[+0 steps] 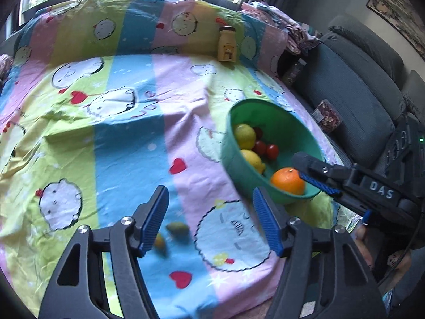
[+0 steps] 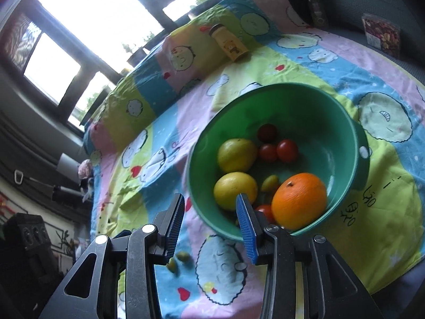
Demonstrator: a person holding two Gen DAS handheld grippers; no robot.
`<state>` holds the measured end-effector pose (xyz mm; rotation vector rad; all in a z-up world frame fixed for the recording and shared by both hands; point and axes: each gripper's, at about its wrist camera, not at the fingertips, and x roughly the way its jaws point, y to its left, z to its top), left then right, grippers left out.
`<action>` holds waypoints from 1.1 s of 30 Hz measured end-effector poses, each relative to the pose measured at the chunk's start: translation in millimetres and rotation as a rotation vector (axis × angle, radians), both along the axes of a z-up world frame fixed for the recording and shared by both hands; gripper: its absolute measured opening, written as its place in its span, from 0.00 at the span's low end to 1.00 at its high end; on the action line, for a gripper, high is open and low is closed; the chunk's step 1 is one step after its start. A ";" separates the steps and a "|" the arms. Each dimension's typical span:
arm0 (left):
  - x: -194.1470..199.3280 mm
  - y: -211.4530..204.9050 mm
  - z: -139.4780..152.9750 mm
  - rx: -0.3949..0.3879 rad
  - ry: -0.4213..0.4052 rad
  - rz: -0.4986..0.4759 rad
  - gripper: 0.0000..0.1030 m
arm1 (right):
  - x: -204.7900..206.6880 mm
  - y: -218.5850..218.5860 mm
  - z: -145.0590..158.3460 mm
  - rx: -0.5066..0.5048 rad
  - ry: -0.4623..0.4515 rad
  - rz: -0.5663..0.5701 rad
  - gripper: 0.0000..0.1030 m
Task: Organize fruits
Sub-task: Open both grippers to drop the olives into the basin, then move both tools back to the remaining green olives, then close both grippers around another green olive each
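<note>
Right now my left gripper [image 1: 211, 219] has its fingers [image 1: 156, 220] spread fairly wide with nothing between them; below the gap, close to the left finger, two small yellow-green fruits [image 1: 177, 229] lie blurred on the sheet [image 1: 127, 146]. My right gripper [image 2: 209, 224] stands only partly open, also holding nothing, its blue ribbed pads apart just over the near rim of the green bowl [image 2: 348, 122].

Only the right view looks down into the bowl: two lemons [image 2: 237, 155], three cherry tomatoes [image 2: 287, 150] beyond them, a small yellow-green fruit [image 2: 269, 182], a larger tomato [image 2: 264, 211] half hidden by my right finger, and an orange [image 2: 299, 200] with a pebbled skin nearest that finger. The left view shows the bowl [image 1: 276, 122] from the side, ahead and to the right of its fingers, with the right gripper [image 1: 313, 175] reaching over the rim beside the orange [image 1: 288, 180], and a grey sofa [image 1: 353, 87] beyond.

The bowl is smooth plastic with a side handle. The sheet is wrinkled cotton in pastel stripes with cartoon faces and red hearts. Far ahead stands a yellow bottle [image 1: 227, 43] with a dark cap.
</note>
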<state>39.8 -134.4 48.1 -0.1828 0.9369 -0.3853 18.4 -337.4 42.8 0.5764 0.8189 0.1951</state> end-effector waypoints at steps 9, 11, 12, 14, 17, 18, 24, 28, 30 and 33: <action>-23.8 53.8 -47.2 -0.035 0.095 0.104 0.61 | -5.0 82.1 -24.7 -0.094 0.068 0.214 0.40; -23.4 54.1 -56.2 -0.041 0.115 0.108 0.55 | 2.4 93.5 -34.8 -0.093 0.102 0.230 0.40; -22.8 53.7 -60.3 -0.050 0.122 0.101 0.54 | 7.1 98.3 -40.9 -0.090 0.124 0.239 0.40; -21.2 53.8 -67.3 -0.072 0.139 0.093 0.48 | 14.4 105.5 -52.3 -0.096 0.162 0.244 0.40; -15.9 51.5 -73.8 -0.084 0.158 0.089 0.43 | 21.0 113.7 -62.7 -0.134 0.189 0.237 0.39; -14.9 50.4 -75.2 -0.088 0.163 0.087 0.43 | 22.3 115.3 -64.7 -0.147 0.193 0.238 0.39; -11.9 43.0 -79.1 -0.100 0.174 0.063 0.37 | 30.9 120.4 -78.2 -0.156 0.238 0.249 0.33; -8.4 41.7 -82.7 -0.097 0.173 0.071 0.29 | 33.6 122.9 -82.3 -0.174 0.245 0.245 0.29; -7.8 40.5 -83.7 -0.093 0.172 0.066 0.23 | 33.6 124.5 -82.5 -0.179 0.240 0.249 0.27; -7.9 39.3 -85.2 -0.092 0.162 0.061 0.19 | 33.1 128.2 -83.0 -0.190 0.228 0.257 0.24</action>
